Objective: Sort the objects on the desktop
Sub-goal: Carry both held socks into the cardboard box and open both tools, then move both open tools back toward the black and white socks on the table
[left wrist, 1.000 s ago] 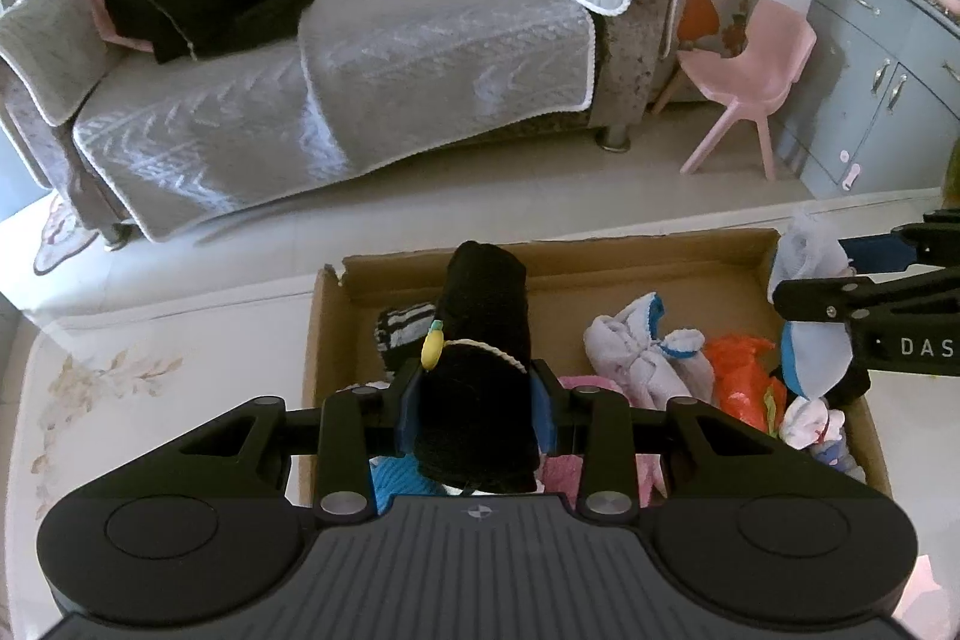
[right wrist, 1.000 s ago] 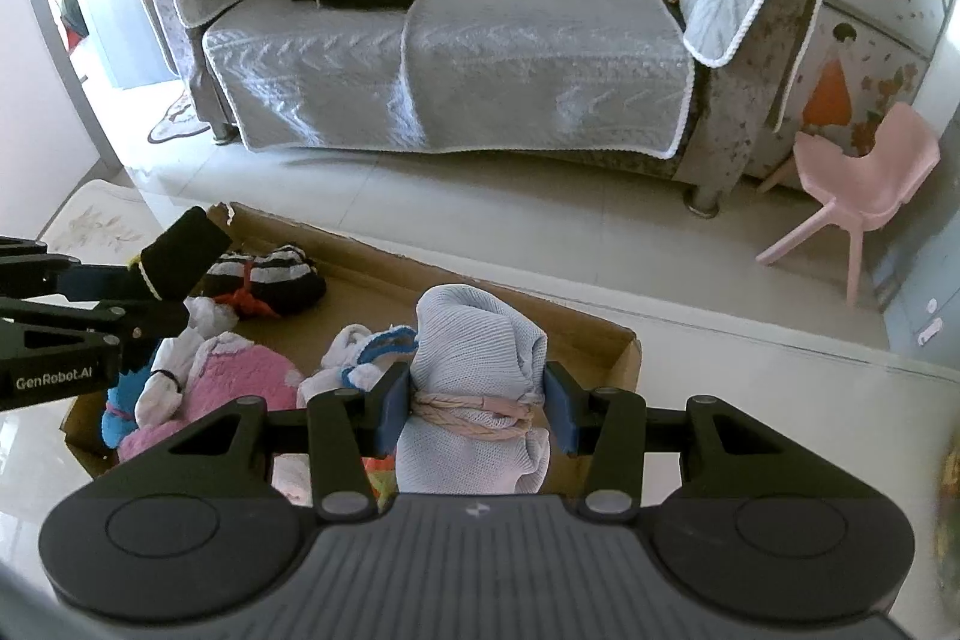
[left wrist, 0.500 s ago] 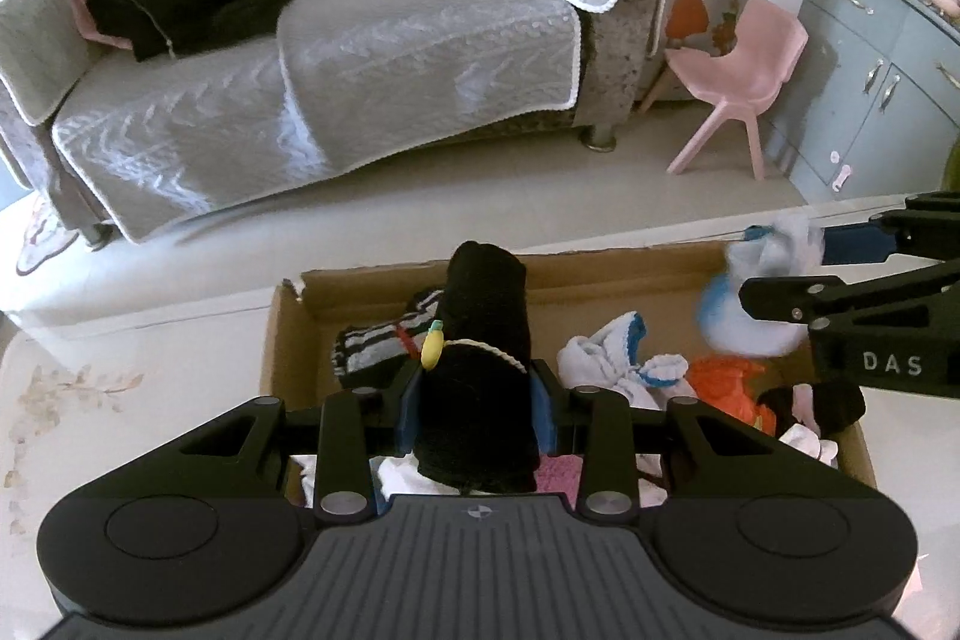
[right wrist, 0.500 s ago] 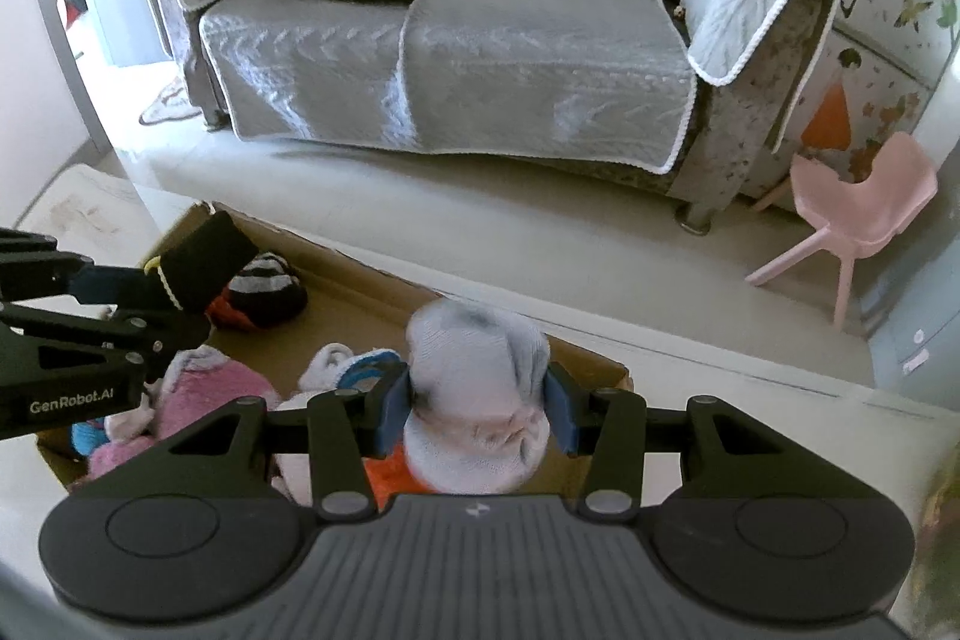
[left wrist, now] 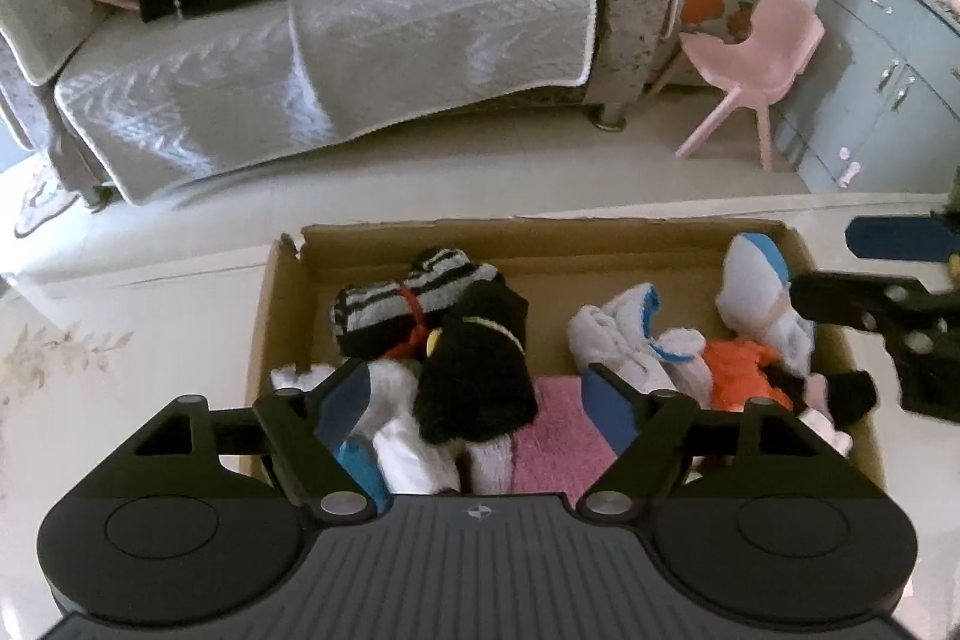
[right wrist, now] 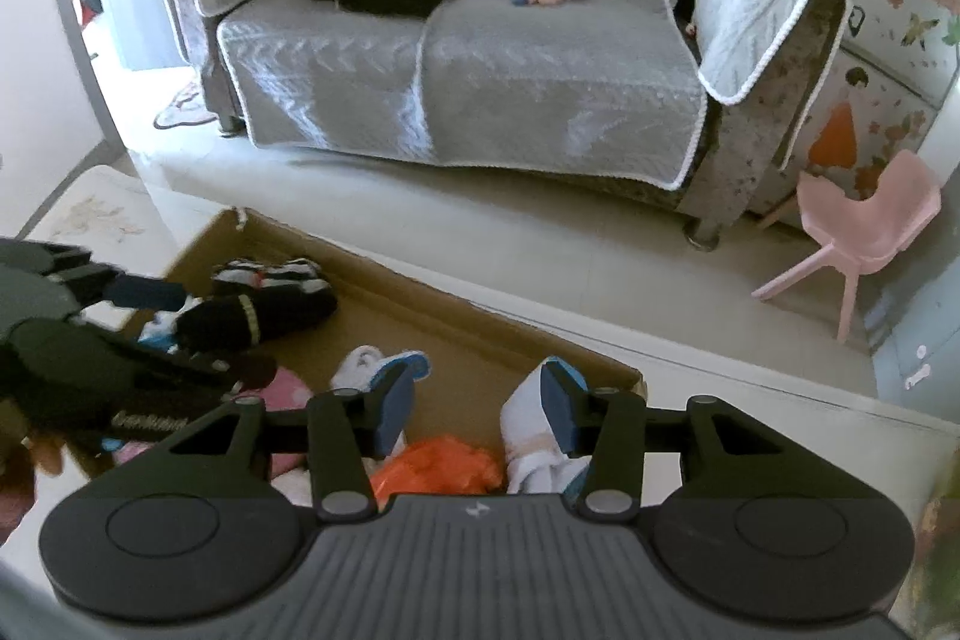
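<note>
While both grippers hang over the cardboard box on the white bench, neither grips anything. At the left gripper the blue-padded fingers are spread wide, and the black sock roll lies loose between them on the pile, touching neither pad. Its yellow-tagged band faces up. Just past it, toward 11 o'clock, sits a striped roll tied with red, and under it show white socks and a pink cloth. At 1 o'clock from the black roll is a white-and-blue bundle, then an orange piece. The right gripper is also spread; its right finger lies against the pale blue roll, which stands in the box's near right corner, while the other finger is well apart from it. In the left view that same roll leans by the right wall. Beyond the bench stand a grey sofa and a pink chair.
</note>
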Motion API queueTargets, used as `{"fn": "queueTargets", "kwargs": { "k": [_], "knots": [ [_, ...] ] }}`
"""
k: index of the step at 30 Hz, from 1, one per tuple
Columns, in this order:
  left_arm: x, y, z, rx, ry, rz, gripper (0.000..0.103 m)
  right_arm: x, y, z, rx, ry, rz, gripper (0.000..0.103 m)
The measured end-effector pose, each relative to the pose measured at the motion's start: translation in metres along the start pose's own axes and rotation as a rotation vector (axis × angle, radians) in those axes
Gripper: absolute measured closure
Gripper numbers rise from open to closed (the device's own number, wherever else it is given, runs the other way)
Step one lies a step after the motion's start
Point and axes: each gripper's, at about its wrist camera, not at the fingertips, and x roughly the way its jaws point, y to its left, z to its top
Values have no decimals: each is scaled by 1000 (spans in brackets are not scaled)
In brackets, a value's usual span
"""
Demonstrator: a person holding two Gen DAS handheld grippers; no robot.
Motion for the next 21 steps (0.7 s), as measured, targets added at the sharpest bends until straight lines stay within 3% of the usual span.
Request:
{"fn": "queueTargets", "kwargs": {
  "k": [4,8,10,15,21],
  "knots": [
    [-34,6,-19,-15,-35,-23,20,-33,6,-24,13,-18,58,56],
    [-73,4,-63,6,-69,-65,17,-66,18,-68,-9,-10,118,43],
    [-85,-5,-89,54,-63,-91,17,-77,24,-98,-22,12,133,42],
    [-90,-43,-137,210,-56,-98,17,-87,36,-167,18,48,135,41],
    [-64,-50,-160,171,5,-121,17,-80,56,-213,40,23,140,37]
  ]
}}
